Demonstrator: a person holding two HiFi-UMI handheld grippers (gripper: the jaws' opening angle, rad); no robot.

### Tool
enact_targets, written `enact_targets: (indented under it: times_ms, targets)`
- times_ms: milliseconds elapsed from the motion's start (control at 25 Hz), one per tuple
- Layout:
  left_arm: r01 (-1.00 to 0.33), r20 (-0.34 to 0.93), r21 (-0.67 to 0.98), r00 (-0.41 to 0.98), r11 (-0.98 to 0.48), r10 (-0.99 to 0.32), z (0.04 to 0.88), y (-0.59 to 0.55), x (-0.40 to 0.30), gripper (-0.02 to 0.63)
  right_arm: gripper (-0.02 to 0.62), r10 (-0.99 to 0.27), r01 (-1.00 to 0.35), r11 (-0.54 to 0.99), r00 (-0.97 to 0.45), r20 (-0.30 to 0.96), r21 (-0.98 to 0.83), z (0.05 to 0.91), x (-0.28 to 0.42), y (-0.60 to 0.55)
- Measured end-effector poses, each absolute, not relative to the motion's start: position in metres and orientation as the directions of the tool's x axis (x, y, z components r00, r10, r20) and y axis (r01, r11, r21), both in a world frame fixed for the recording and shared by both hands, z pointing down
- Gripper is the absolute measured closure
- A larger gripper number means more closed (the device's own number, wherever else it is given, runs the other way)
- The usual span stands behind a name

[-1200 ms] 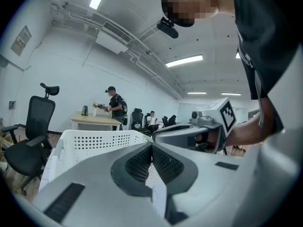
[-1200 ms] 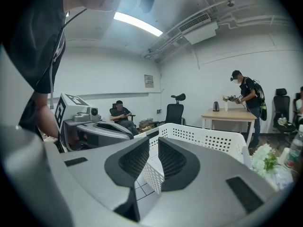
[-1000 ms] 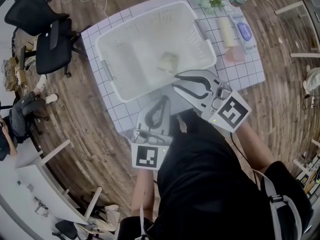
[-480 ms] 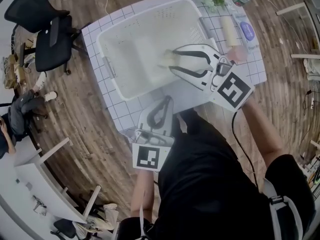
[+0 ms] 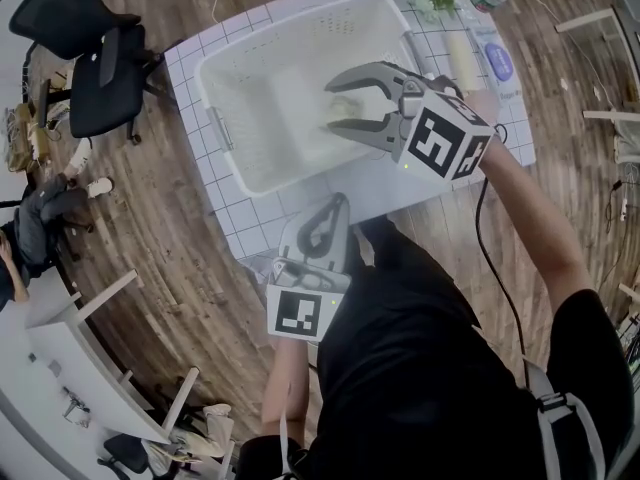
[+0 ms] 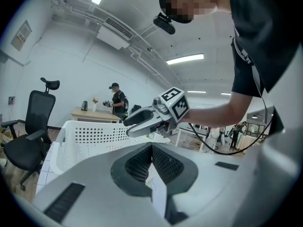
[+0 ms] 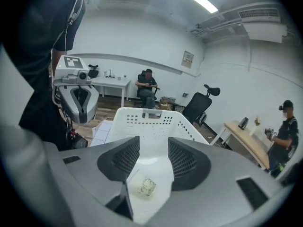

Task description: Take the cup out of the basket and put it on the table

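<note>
Table (image 5: 255,230) carries a white basket (image 5: 212,118), and the cup (image 7: 147,187) rests on the basket floor near the middle, seemingly on its side. The right claw (image 5: 334,104) hangs over the basket; its jaws have just been opening and stand apart, with the cup between them but lower and not touched. The left claw (image 6: 152,150) waits at the near table edge, jaws together and empty. One risk, I think: the cup is small, so jaws closing off-centre could push it away or catch only its rim
</note>
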State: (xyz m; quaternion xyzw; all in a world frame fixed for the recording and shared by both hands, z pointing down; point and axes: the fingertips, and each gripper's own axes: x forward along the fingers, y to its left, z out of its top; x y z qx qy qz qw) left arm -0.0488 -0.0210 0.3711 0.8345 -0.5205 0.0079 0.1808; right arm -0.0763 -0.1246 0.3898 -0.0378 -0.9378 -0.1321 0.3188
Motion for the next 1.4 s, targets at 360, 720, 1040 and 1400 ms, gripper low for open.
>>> enact_targets:
  times_ms: [360,720,1040,1400]
  targets:
    - [-0.872,0.212,0.302,0.456,-0.386,-0.865,0.373,-0.02,-0.05,0.597,0.393,0.1,0.359,0.912,-0.662,0.742,0.197,0.43,-0.076,-0.136]
    - [-0.875,0.228,0.302,0.451,-0.378,-0.863,0.376,-0.02,-0.053,0.597,0.373,0.199,0.538,0.835,-0.489,0.85,0.114,0.47,-0.071,-0.142]
    - [-0.878,0.237,0.31,0.443,-0.365,-0.865,0.382,-0.022,-0.058,0.597,0.359,0.198,0.661,0.746,-0.336,0.921,0.081,0.514,-0.065,-0.138]
    - [-0.877,0.242,0.317,0.444,-0.363,-0.863,0.385,-0.029,-0.062,0.597,0.348,0.127,0.841,0.536,-0.159,0.979,0.067,0.554,-0.052,-0.131]
